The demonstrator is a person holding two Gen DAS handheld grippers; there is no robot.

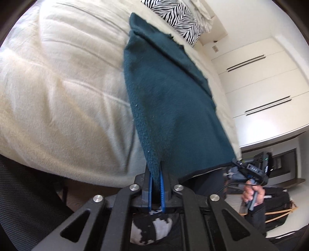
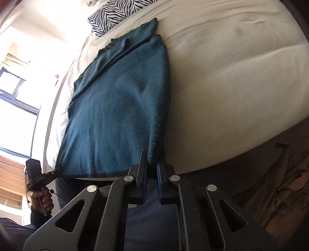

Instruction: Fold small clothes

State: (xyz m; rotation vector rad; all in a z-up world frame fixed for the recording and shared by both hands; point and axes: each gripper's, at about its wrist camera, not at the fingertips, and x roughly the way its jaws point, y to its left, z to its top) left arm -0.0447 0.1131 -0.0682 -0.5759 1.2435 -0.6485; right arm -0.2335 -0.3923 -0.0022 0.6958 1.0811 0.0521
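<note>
Cream bedding (image 1: pixel 63 100) covers the bed, with a zebra-print pillow (image 1: pixel 179 17) at its far end and white wardrobe doors (image 1: pixel 256 77) beyond it in the left wrist view; the right wrist view has a bright window (image 2: pixel 17 100) off to one side.

A teal fleece garment (image 1: pixel 168 100) lies on the bed as a long panel. Its long axis runs from the near bed edge away toward the zebra-print pillow, and its far end narrows into a folded, creased point.

The left tool (image 1: pixel 156 170) reaches forward along the cloth from the near edge, its blue-padded fingers (image 1: pixel 150 185) pressed together on one near corner of the garment, the fabric pinched upright between them. The right tool (image 2: pixel 153 164) does the same at the other near corner, fingers closed on the thick fleecy edge. Between the two tools the near hem is stretched straight along the bed edge.

Each camera catches the opposite hand low at the side: the right hand (image 1: pixel 253 193) wrapped around its handle in the left wrist view, the left hand (image 2: pixel 43 198) gripping its handle in the right wrist view.
</note>
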